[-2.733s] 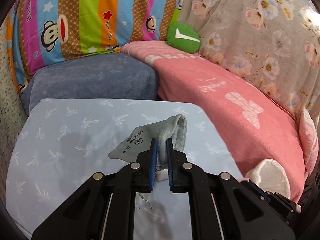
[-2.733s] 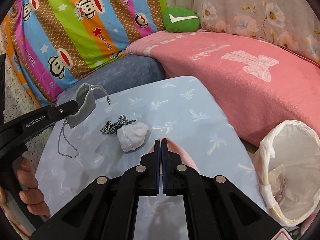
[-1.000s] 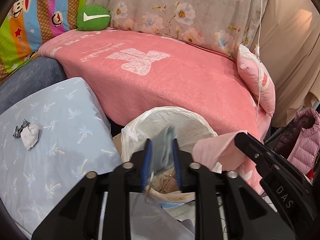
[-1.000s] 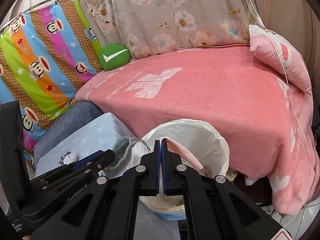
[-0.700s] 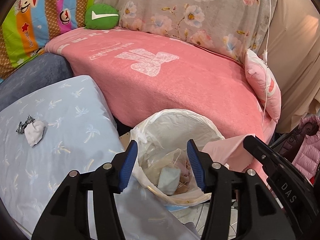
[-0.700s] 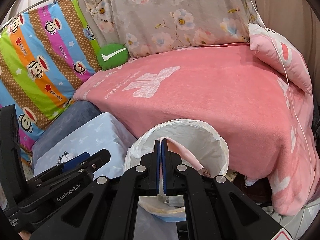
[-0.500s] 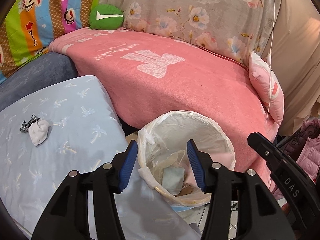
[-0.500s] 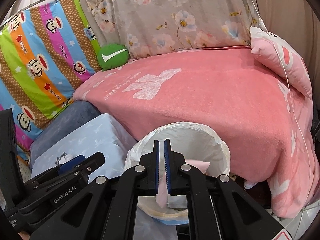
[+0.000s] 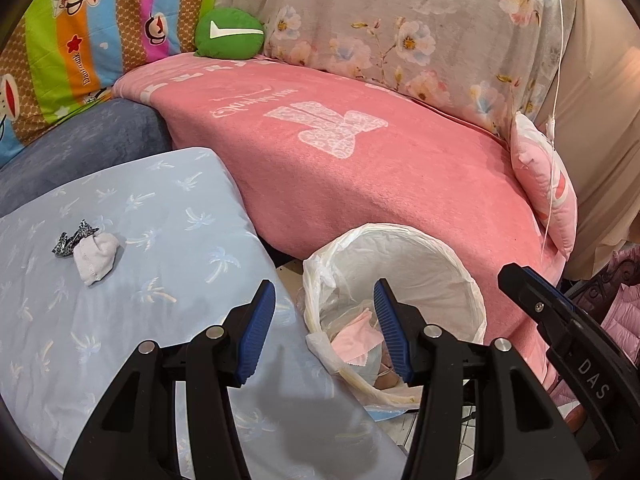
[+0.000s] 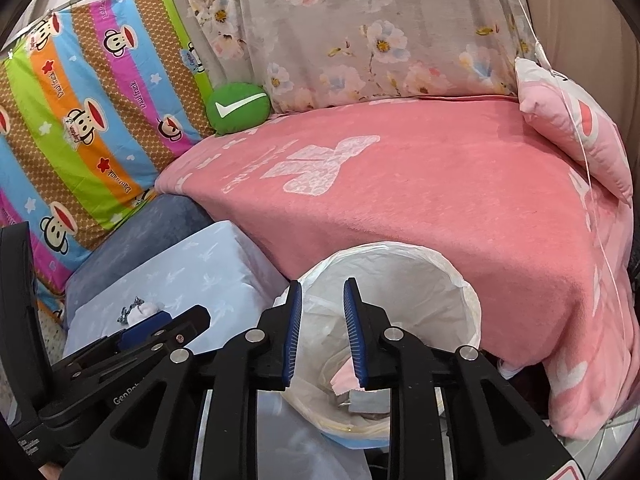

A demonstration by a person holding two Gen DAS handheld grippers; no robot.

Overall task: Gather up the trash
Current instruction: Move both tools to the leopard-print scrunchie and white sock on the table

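**A:** Both grippers sit over the lined trash bin (image 9: 440,264). The left gripper (image 9: 324,328) stands about half spread with nothing between its blue pads, and the right gripper (image 10: 322,332) has its jaws opening, also with nothing between them.

**B:** And down in the bin there's a pink cloth (image 9: 356,340) lying on the other scraps. So where's the trouble?

**A:** Look left. The white wad (image 9: 96,258) with the dark patterned scrap (image 9: 74,238) touching it lies out on the pale blue palm-print cushion (image 9: 160,216), well apart from the bin. That's the leftover trash, I'd judge.

**B:** Soft surface, soft target.

**A:** Exactly. Press down too hard and the pads may pinch the cushion cover along with the wad. Grab off-centre and the little dark scrap could stay behind.

**B:** And the bin itself?

**A:** The liner (image 10: 400,250) bunches loosely at the near rim, right by the left pads. A careless swing away could snag it and tug the bag, or tip the bin against the pink blanket (image 9: 360,168).
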